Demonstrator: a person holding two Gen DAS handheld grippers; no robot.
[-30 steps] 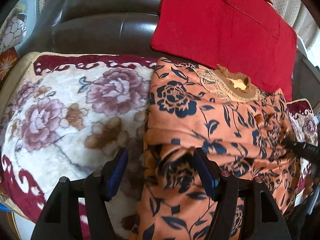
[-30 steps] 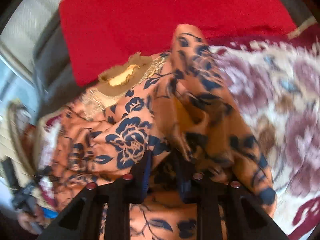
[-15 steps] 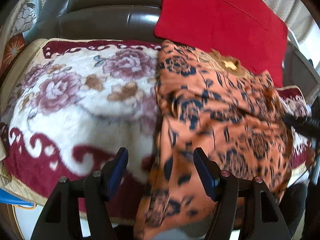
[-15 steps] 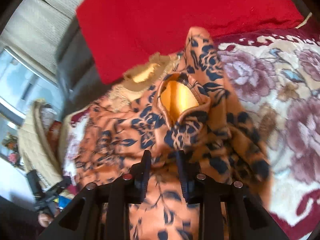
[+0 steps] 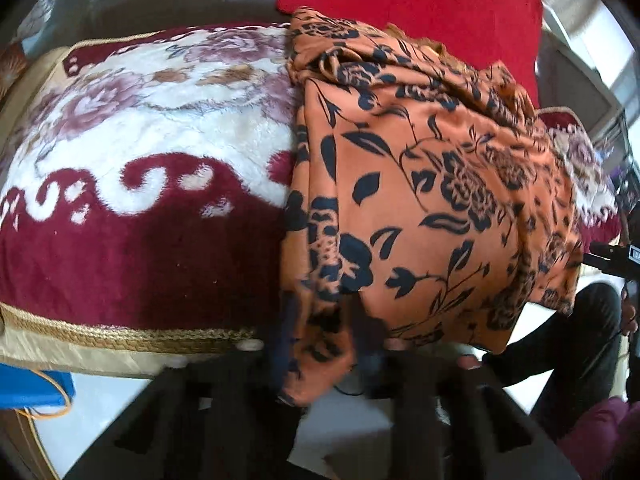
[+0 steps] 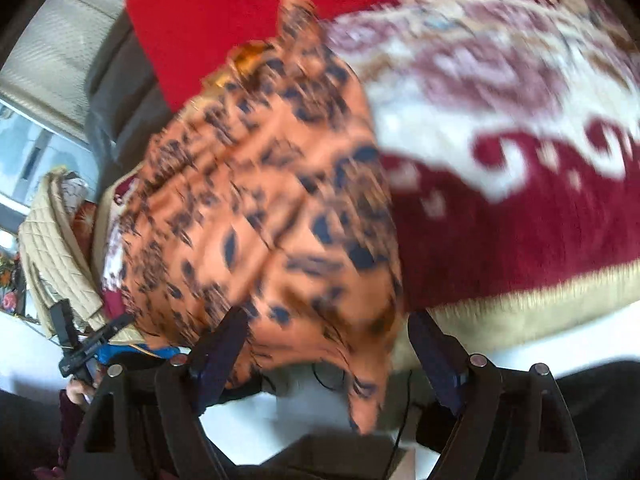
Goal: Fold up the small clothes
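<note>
An orange garment with dark blue flowers [image 5: 432,184] lies on a floral blanket over a sofa seat, its lower edge hanging past the front. In the left wrist view my left gripper [image 5: 324,344] is closed on the garment's lower left hem, its fingers blurred. In the right wrist view the garment [image 6: 272,208] is blurred by motion, and my right gripper [image 6: 328,352] is open, its jaws wide apart around the hanging lower hem without holding it.
A red cushion [image 5: 408,4] leans on the dark leather sofa back [image 5: 168,4]. The cream and maroon blanket [image 5: 132,160] covers the seat. A blue object [image 5: 32,388] sits low at the left. White floor shows below the seat edge.
Both grippers have pulled back toward the seat's front edge. The left gripper has closed on the hem. The right gripper has opened and released the fabric.
</note>
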